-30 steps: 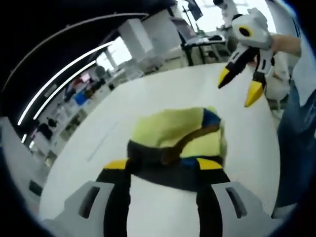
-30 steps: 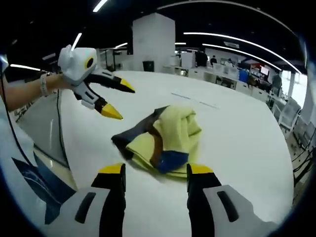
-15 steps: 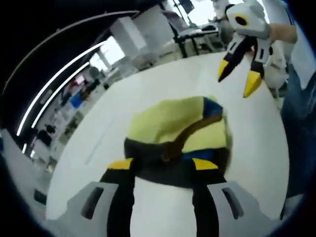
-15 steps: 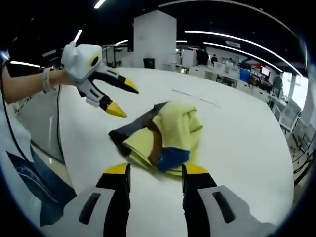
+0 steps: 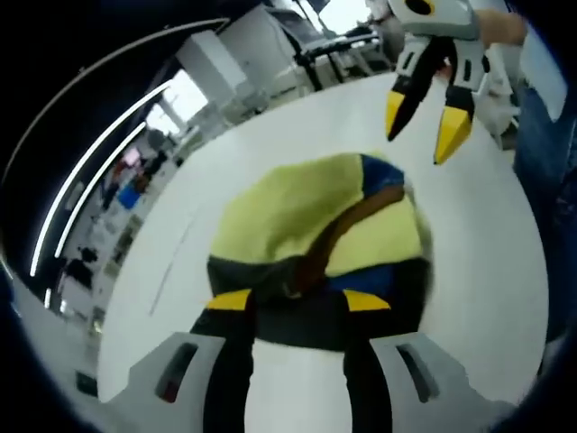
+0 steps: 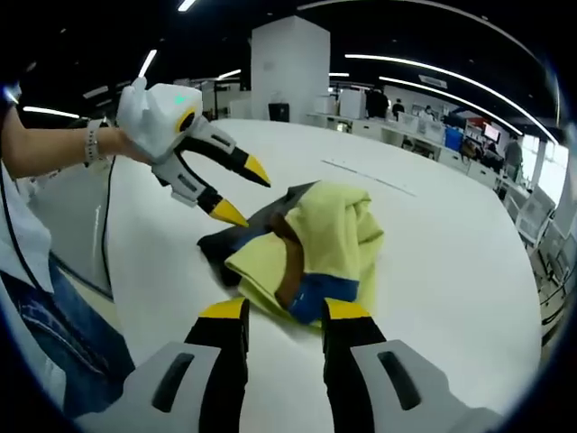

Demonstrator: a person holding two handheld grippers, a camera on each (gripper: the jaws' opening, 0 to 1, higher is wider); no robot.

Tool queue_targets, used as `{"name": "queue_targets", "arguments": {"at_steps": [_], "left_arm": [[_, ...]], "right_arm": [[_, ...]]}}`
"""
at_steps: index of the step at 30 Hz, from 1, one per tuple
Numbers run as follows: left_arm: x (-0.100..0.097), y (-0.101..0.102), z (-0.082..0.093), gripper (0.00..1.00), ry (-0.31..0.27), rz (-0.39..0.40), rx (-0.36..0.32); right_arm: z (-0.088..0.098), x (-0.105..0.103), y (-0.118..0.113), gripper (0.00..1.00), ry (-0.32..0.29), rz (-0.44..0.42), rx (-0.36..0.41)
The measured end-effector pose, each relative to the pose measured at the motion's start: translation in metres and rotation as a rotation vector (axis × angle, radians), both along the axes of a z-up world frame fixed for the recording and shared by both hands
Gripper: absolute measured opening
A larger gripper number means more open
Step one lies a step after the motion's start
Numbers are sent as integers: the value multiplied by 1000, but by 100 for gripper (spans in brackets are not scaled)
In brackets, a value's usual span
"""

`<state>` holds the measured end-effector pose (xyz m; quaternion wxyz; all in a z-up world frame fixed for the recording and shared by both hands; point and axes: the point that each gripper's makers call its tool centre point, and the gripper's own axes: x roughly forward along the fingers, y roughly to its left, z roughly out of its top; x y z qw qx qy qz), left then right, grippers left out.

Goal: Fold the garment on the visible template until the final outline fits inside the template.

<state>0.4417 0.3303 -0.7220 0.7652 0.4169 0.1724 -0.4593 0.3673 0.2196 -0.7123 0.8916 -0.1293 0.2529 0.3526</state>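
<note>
1. Garment (image 5: 311,239) first, as the left gripper view has it: a bunched heap of yellow-green cloth with a brown band, a blue patch and a dark layer underneath, lying on the white table (image 5: 487,271). The left gripper (image 5: 296,300) rises from the bottom with its jaws spread and nothing between them, the yellow tips right at the dark near edge of the heap — whether they touch the cloth I cannot tell. The right gripper (image 5: 419,122) hangs above the far side of the heap, jaws parted and empty.

2. Right gripper view: the same heap lies just past the right gripper's yellow tips, its jaws apart and holding nothing. The left gripper comes in from the left, held in a hand (image 6: 126,144), jaws spread, its lower tip close over the dark edge of the cloth.

3. Progress, as a judgement: the garment is crumpled, not squared off, and no clear template outline can be made out on the table — faint lines further back are all I can see. Folding looks barely begun; spreading, folding and checking the fit all seem left to do.
</note>
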Motion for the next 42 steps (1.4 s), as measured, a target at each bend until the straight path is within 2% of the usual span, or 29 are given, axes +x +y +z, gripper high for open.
{"name": "queue_targets", "arguments": {"at_steps": [3, 10, 13, 20, 25, 29, 32, 39, 42], "left_arm": [[2, 0, -5, 33, -8, -29, 41], [4, -7, -11, 30, -28, -69, 65], [5, -6, -17, 27, -6, -74, 85], [7, -7, -22, 25, -14, -93, 103], [12, -8, -24, 24, -13, -86, 89], [17, -9, -24, 23, -35, -84, 88], [22, -9, -27, 20, -11, -63, 69], [26, -11, -26, 14, -25, -57, 66], [25, -11, -28, 11, -12, -45, 56]], "right_arm": [[-5, 1, 1, 30, 6, 1, 3], [-12, 1, 0, 27, 5, -4, -9], [-12, 3, -1, 25, -4, -17, -1], [-16, 6, 0, 24, -8, -3, -36], [-20, 8, 2, 24, -2, 9, -52], [-23, 11, 3, 22, -6, 13, -66], [-25, 14, 1, 22, -24, 14, -102], [-32, 15, -2, 20, -38, 31, -158], [-35, 17, -2, 20, -41, 21, -164]]}}
